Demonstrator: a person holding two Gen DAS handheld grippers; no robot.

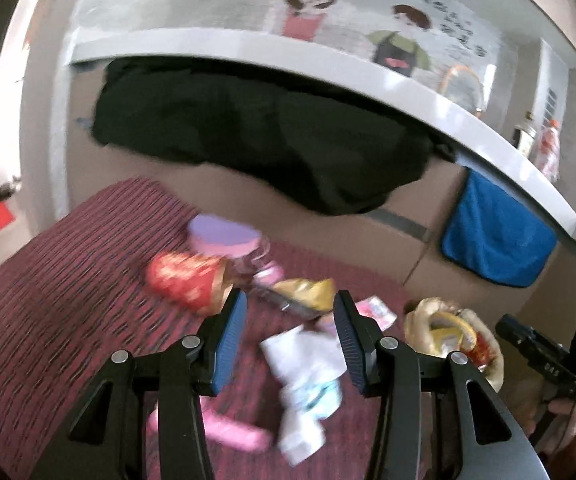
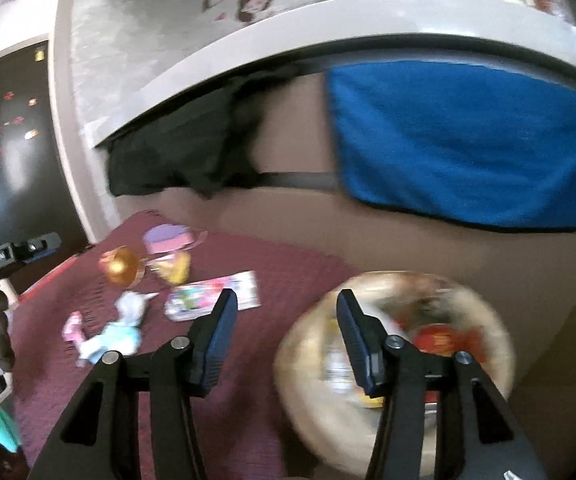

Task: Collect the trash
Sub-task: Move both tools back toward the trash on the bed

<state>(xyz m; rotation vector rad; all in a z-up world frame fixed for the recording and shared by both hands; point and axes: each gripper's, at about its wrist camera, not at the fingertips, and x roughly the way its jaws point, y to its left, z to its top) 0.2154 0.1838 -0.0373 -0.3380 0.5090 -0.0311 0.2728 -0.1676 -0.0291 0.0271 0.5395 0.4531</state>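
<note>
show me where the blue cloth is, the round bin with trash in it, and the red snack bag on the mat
blue cloth [image 2: 467, 140], right wrist view, middle of the fabric
round bin [image 2: 299, 352], right wrist view, left rim
red snack bag [image 1: 184, 282], left wrist view, middle of the bag

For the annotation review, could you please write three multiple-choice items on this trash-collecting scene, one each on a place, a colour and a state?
1. Where does the loose trash lie?
A. on the maroon mat
B. on the white counter
C. on the blue towel

2. What colour is the towel hanging from the counter edge?
A. green
B. blue
C. yellow

3. How do the left gripper's jaws stand?
A. shut on a wrapper
B. shut on nothing
C. open, empty

Key:
1 A: the white wrapper and red packet rest on the maroon mat.
2 B: the blue towel hangs below the white counter.
3 C: the left gripper shows a wide gap, nothing clamped.
</note>
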